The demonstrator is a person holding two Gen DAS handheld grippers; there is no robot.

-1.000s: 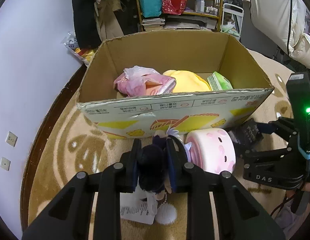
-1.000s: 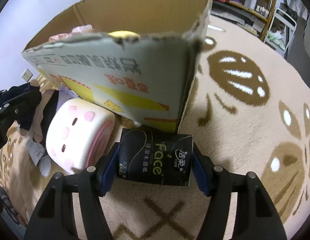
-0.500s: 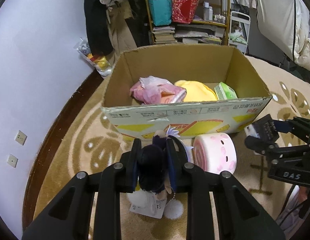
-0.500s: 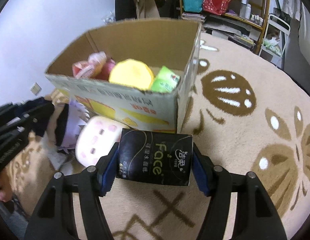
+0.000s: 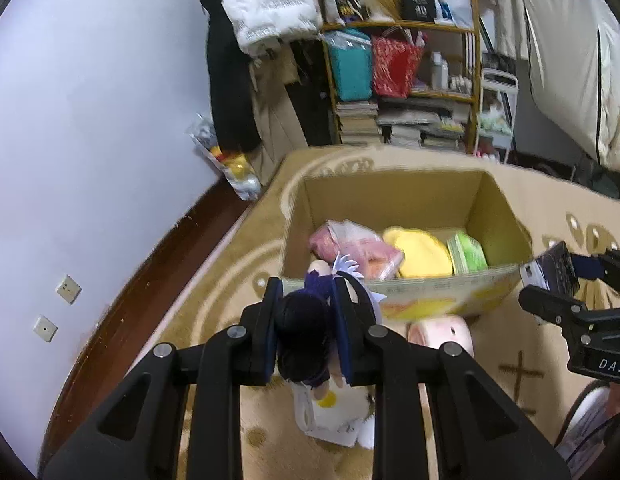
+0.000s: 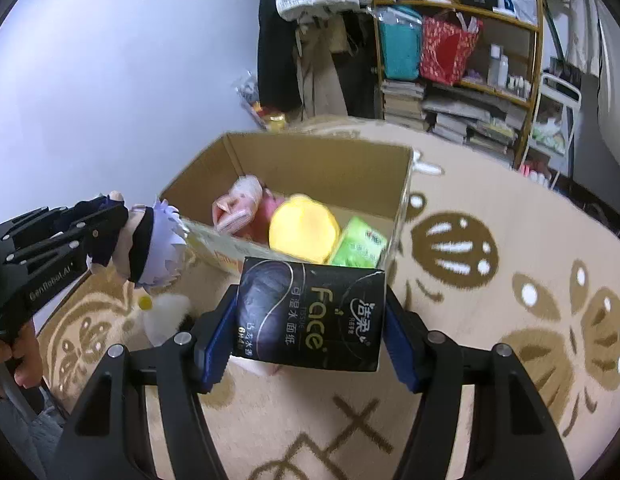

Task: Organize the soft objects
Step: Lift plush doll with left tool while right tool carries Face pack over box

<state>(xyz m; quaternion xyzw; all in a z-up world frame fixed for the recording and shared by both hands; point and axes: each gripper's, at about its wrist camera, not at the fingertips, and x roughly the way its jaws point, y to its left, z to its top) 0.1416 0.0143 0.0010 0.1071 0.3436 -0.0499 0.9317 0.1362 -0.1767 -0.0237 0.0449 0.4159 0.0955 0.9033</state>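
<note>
The left claw (image 5: 306, 332) was clamped on a small plush doll (image 5: 306, 336) with dark clothes and pale lavender hair, its blue pads pressing the doll's body from both sides. A white paper tag (image 5: 334, 420) hung below the doll, above the beige patterned rug (image 5: 214, 280). In the right wrist view the same doll (image 6: 150, 248) showed at the left edge, held clear of the rug, with a hand (image 6: 22, 352) gripping the tool's handle beneath it.

The right claw (image 6: 310, 320) stood partly spread and squeezed a black tissue pack (image 6: 310, 316) printed "Face", one pad on each short side, the pack lifted off the rug.

Just beyond the left claw, a pink-and-white roll-shaped cushion (image 5: 442, 330) lay on the rug against the near wall of an open cardboard box (image 5: 390, 200). That near wall stood between both claws and the box's inside. In the box lay a pink item in clear wrap (image 5: 350, 244), a yellow plush (image 5: 418, 252) and a green pack (image 5: 468, 252), side by side along the near wall; the far half of the box floor was bare.

Farther off stood a wooden shelf (image 5: 402, 28) with a teal bag (image 5: 350, 64), a red bag (image 5: 394, 64) and stacked books (image 5: 358, 120), with a white wall to its left.
</note>
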